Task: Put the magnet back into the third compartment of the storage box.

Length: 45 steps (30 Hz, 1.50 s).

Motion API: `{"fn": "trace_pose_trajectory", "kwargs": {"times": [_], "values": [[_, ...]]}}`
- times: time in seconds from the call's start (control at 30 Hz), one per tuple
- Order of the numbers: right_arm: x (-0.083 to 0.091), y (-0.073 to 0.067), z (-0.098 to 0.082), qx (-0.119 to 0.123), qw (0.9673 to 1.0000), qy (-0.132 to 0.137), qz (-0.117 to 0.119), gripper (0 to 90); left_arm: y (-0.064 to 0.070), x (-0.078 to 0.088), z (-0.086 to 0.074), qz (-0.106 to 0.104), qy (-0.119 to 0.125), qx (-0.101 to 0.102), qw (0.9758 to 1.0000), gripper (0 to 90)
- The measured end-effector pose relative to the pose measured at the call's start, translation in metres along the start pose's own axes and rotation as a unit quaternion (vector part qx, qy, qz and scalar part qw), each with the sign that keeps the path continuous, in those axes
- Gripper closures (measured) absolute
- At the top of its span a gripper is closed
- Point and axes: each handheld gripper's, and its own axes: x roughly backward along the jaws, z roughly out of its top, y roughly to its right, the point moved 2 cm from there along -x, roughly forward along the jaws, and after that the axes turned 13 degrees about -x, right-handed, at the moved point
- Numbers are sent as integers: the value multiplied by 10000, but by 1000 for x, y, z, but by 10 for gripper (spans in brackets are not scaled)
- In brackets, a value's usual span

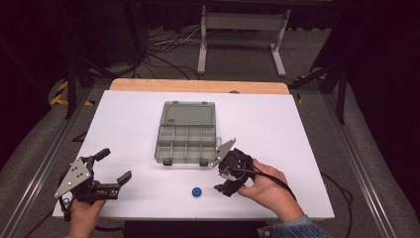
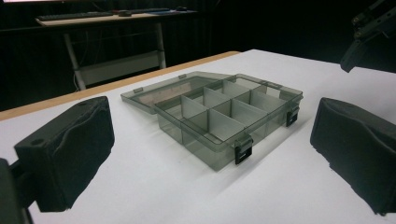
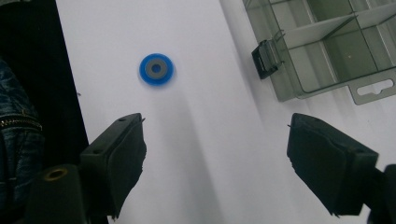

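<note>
One small blue ring [image 3: 156, 69], round, flat, grey centre, seen on matte white table [image 1: 129, 124], at 9 o'clock of right gripper [image 1: 224, 184]; ring untouched, clear of padded black jaws, spread apart, empty. Left gripper [image 1: 113, 165] jaws held wide, empty. Translucent grey plastic box [image 1: 185, 144], rectangular, divided compartments, lid laid back, black latches, at 12 o'clock of ring.

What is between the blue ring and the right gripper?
Nothing. In the right gripper view, only bare white table lies between the blue ring and the right gripper.
</note>
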Motion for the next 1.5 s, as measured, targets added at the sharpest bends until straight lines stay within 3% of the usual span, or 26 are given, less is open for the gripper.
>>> {"fn": "trace_pose_trajectory", "kwargs": {"times": [0.27,0.7,1.37,1.5], "values": [[-12,-5,8,102,9998,50,185,219,0,0,0,7,3,5,10000,4],[-45,-21,27,353,9982,-237,420,224,-1,1,0,6,1,10,10000,4],[-76,-37,29,565,9948,-554,640,252,-1,1,0,5,8,10,10000,4],[-80,-38,29,516,9948,-582,660,260,-1,1,0,3,9,11,10000,4]]}}
